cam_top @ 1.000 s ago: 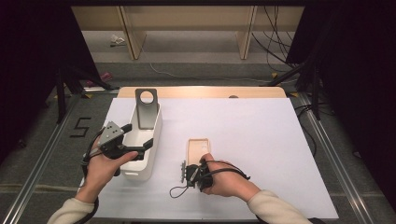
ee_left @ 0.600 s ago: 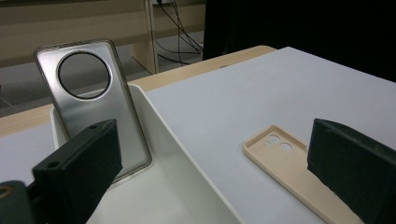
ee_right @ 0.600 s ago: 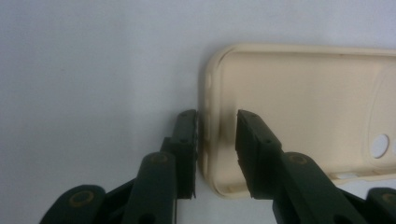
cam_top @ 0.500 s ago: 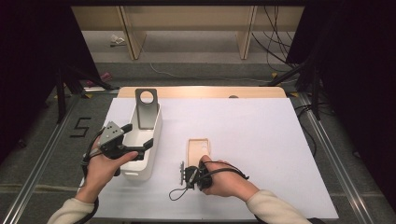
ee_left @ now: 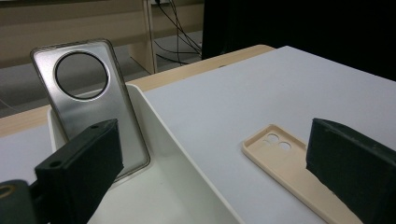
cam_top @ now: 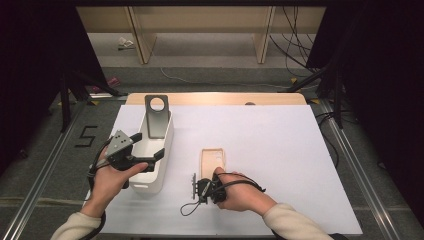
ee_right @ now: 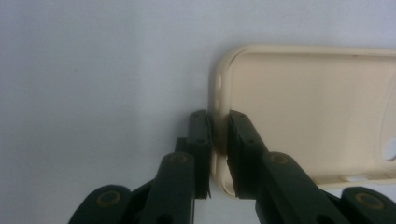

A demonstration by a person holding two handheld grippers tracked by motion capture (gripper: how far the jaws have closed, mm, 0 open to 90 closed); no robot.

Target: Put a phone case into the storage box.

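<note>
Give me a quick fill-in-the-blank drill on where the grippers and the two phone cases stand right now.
1. The right gripper has its jaws closed on the rim of the ____ soft phone case.
2. The grey metallic phone case with a round hole leans upright inside the ____ plastic bin.
3. The left gripper, held over that bin, has its jaws ____.

Missing words: beige; white; open

The high view looked forward and down from above the near edge of the white counter (cam_top: 280,150). The left gripper view sat low, facing the counter's far edge. The right gripper view looked almost straight down, very close. All three shared the flat beige plastic phone case (cam_top: 213,161) (ee_left: 299,170) (ee_right: 308,116).
</note>
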